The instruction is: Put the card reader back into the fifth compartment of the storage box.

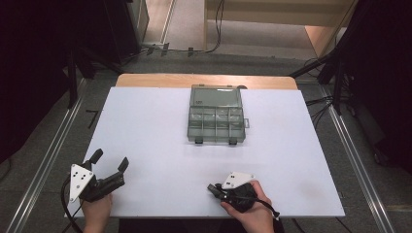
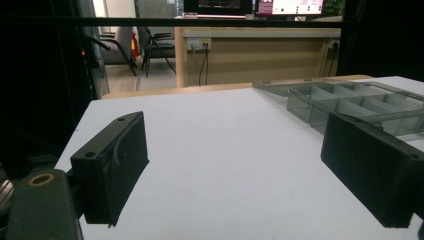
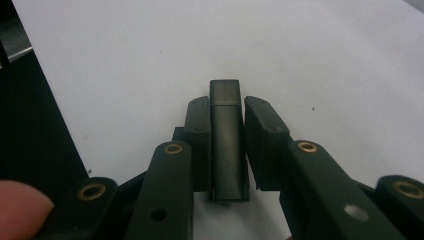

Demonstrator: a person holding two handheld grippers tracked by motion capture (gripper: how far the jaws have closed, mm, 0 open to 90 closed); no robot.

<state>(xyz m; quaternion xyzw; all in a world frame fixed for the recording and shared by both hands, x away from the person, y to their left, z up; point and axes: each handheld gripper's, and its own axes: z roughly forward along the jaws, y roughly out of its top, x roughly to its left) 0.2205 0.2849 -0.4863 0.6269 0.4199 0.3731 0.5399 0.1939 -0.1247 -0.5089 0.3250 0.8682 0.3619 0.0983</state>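
1. High view shows your right tongs [image 1: 212, 187] low on the white counter [image 1: 160, 141], near its front edge, pointing to the left in that picture.
2. Your right tongs are clenched on a small dark block [image 3: 227, 140]. In the right gripper view both pads [image 3: 199, 140] press its long sides, and its far end sticks out just past the tips.
3. That block lies flat on the counter between the jaws; what kind of block it is cannot be told.
4. Your left tongs [image 1: 110, 160] are released. Their jaws stand wide apart with bare counter between them, in the high view and in the left gripper view [image 2: 240, 175] alike.
5. Your left tongs sit well apart from your right tongs, at the counter's near left corner, with your hand [image 1: 97, 211] gripping them from behind.
6. A clear plastic case [image 1: 215, 116] with small compartments lies open well ahead of both tongs, far from the block.
7. Seen from the left tongs, the case [image 2: 350, 102] is ahead and off beyond the right jaw, and its compartments look empty.
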